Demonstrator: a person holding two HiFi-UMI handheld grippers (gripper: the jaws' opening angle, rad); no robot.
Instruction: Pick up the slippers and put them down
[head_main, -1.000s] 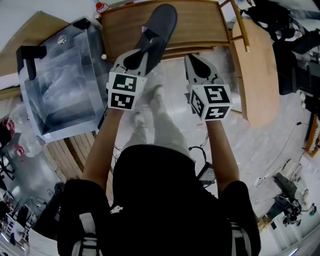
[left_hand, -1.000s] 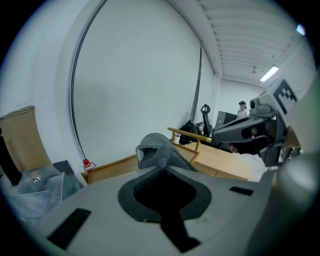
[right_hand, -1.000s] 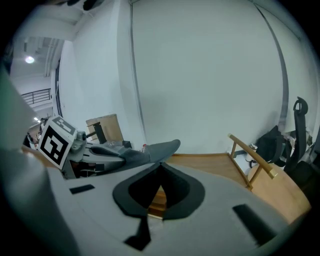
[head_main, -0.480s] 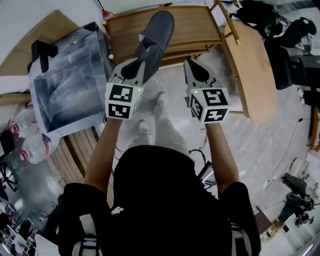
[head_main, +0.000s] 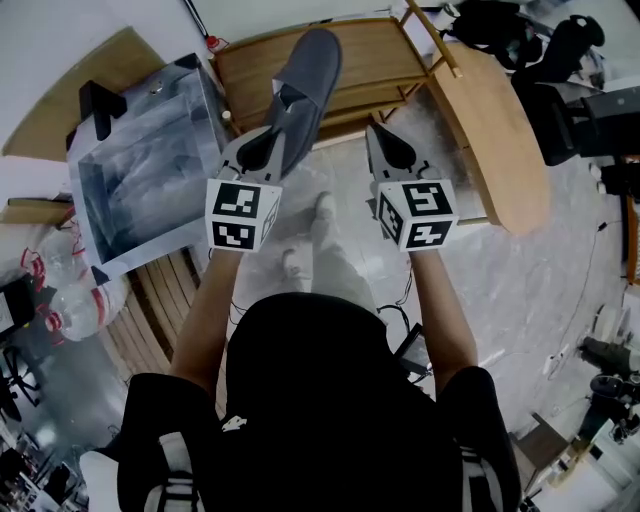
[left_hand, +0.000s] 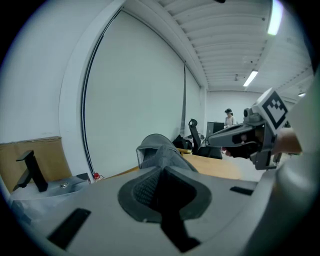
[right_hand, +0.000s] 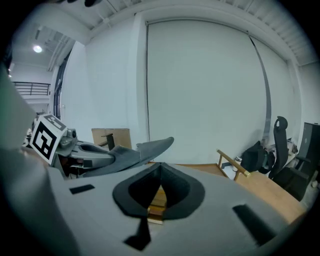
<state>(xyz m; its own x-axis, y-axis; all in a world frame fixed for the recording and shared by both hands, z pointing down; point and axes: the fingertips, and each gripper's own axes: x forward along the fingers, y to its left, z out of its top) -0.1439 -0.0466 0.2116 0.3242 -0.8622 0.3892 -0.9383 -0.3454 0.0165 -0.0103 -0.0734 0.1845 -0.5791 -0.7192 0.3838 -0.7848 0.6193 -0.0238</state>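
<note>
The left gripper (head_main: 268, 142) is clamped on the near end of a grey slipper (head_main: 308, 80) and holds it in the air over the wooden slatted rack (head_main: 375, 60), probably so that it clears the slats before being set down. The slipper's long axis continues the line of the jaws. Its free end points away from the person and tips slightly upward. The right gripper (head_main: 387, 148) hangs alongside, jaws together on nothing.

Heel end of the grey fabric slipper (head_main: 305, 85) concealed between the jaws of the left gripper (head_main: 268, 145). Contents of the clear plastic box (head_main: 140, 190) indistinct. Distant standing person (left_hand: 229, 118) too small to detail.
</note>
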